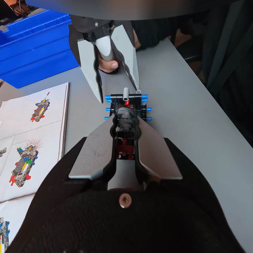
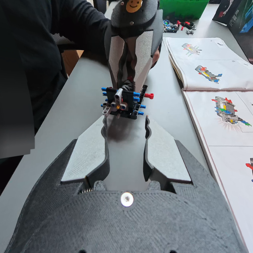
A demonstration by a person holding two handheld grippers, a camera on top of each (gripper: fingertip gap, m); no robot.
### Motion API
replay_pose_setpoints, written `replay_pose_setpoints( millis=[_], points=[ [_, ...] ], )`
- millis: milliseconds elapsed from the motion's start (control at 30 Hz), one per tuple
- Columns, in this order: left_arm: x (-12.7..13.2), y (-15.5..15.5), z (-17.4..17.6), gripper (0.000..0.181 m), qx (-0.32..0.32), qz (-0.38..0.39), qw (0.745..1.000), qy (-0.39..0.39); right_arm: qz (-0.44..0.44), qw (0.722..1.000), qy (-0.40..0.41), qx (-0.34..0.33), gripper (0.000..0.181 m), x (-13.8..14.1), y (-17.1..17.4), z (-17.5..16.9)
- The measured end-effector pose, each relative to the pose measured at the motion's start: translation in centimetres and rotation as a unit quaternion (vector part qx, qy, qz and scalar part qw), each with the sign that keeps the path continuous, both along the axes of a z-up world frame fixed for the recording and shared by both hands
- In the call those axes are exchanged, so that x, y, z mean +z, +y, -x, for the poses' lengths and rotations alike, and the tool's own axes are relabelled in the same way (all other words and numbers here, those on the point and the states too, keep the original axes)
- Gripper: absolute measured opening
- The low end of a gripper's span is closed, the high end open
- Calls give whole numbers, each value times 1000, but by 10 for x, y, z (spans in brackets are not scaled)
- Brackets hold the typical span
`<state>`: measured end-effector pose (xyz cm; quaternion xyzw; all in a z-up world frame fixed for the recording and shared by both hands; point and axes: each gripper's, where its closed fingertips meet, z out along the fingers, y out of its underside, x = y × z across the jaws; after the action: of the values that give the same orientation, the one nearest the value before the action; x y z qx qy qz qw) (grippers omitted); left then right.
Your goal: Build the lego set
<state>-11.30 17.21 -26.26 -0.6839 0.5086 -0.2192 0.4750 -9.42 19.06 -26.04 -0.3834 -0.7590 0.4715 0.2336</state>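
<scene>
Left gripper (image 1: 126,117), at lower centre of its own view, is clamped on the lego assembly (image 1: 126,109), which is held on the grey table (image 1: 178,123) at mid-frame. Right gripper (image 2: 125,117) is spread wide and empty, its tips just short of the assembly's near end. Instruction booklet (image 2: 219,123) is laid open at right, with loose lego parts (image 2: 178,26) catalogued at upper right.

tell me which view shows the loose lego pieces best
The right wrist view: the loose lego pieces lie at the table's far end, before a green box. The left wrist view does not show them at all.
</scene>
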Motion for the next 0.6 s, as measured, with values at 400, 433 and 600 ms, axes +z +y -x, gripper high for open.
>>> replay_pose_setpoints(
  millis=[400, 433, 600],
  points=[
    [5, 0, 1, 22, 7, -13, 1000, -12, 22, 999, 33, 2, 47, 14, -2, 0],
    [6, 0, 1, 22, 6, -14, 1000, -12, 19, 999, 33, 3, 48, 14, -3, 0],
    [6, 0, 1, 22, 6, -17, 1000, -12, 12, 999, 35, 1, 52, 13, -8, 2]
  ],
)
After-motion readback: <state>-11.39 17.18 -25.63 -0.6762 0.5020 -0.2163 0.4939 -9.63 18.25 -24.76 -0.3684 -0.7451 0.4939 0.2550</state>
